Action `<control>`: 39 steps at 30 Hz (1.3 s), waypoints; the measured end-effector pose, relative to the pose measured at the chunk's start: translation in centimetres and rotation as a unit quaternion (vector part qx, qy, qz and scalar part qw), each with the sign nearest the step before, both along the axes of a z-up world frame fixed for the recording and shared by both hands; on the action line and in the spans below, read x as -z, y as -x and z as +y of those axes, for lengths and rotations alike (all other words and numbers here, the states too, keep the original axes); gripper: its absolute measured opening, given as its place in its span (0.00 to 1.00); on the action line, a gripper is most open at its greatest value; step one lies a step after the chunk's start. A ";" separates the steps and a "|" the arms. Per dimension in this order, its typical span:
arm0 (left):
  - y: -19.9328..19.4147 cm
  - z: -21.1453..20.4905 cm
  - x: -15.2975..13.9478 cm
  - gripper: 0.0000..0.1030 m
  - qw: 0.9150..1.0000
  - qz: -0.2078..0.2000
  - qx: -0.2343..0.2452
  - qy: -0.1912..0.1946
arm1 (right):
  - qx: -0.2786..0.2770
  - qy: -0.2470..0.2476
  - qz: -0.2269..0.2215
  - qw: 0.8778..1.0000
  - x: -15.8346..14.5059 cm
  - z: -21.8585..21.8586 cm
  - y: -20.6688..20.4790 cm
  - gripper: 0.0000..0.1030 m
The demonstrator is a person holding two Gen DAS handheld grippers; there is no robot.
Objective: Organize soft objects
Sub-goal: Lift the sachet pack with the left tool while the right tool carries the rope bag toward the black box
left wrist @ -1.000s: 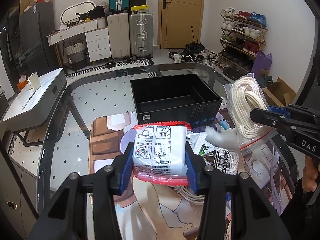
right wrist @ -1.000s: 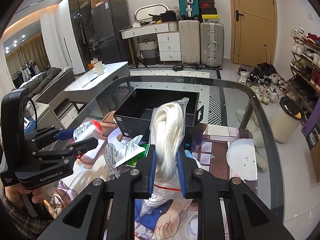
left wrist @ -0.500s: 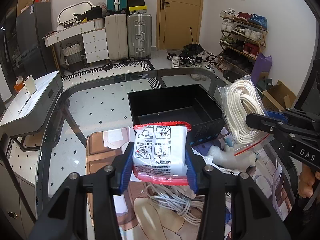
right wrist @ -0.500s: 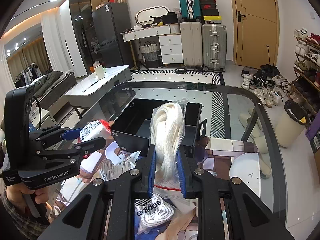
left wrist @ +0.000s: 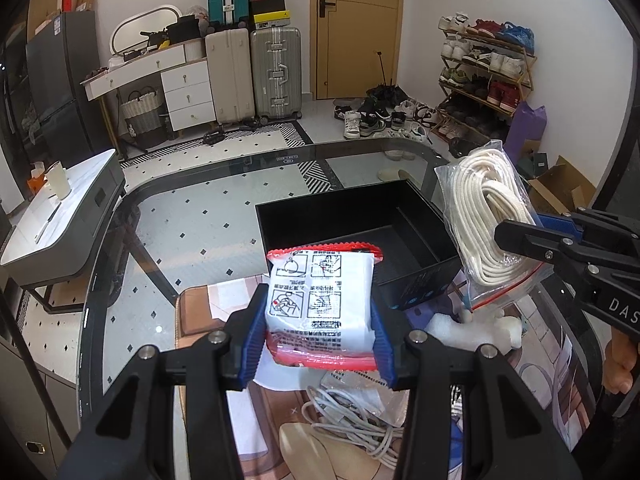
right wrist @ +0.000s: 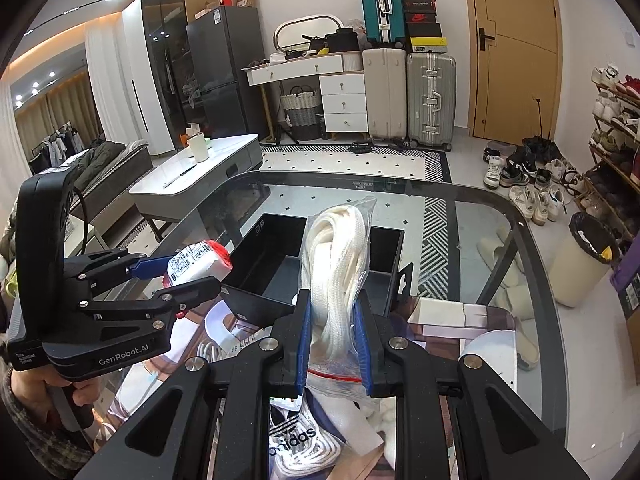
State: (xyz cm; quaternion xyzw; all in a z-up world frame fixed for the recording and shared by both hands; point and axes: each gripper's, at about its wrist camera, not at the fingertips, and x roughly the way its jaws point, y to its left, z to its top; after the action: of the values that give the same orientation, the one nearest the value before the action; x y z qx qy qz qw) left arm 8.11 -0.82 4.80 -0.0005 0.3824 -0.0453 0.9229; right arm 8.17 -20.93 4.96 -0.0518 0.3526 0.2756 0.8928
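My left gripper (left wrist: pixel 318 334) is shut on a white soft packet with red ends (left wrist: pixel 320 300), held in the air just short of the open black box (left wrist: pixel 356 232). My right gripper (right wrist: pixel 332 344) is shut on a clear zip bag of white rope (right wrist: pixel 336 268), held upright near the box's front wall (right wrist: pixel 256 300). The rope bag also shows in the left wrist view (left wrist: pixel 488 228), beside the box's right side. The left gripper and packet (right wrist: pixel 198 264) show at the left of the right wrist view.
On the printed mat (left wrist: pixel 200 308) lie a white cable coil (left wrist: pixel 352 424), a white foam piece (left wrist: pixel 468 328) and an adidas item (right wrist: pixel 296 440). The glass table's rounded edge (left wrist: pixel 104 264) runs left and behind. Shoes, suitcases and a bin stand on the floor beyond.
Both grippers have risen and moved forward with their loads, closer to the black box. The items on the mat have dropped lower in both views.
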 end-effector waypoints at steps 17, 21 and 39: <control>-2.8 -0.3 -0.2 0.44 1.000 0.003 0.011 -0.003 | -0.009 0.001 -0.002 1.000 -0.5 1.2 -2.3 0.19; -3.4 -0.3 -0.2 0.44 1.000 0.004 0.013 -0.001 | -0.011 0.001 -0.002 1.000 -0.3 1.5 -2.8 0.19; -6.8 0.4 0.3 0.44 1.000 0.005 0.016 0.013 | -0.011 -0.005 -0.012 1.000 -0.7 2.6 -5.5 0.19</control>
State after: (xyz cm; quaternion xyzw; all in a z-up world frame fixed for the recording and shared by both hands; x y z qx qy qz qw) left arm 14.89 -0.41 4.48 -0.0063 0.3865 -0.0645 0.9200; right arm 13.70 -18.36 5.71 -0.0544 0.3396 0.2871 0.8940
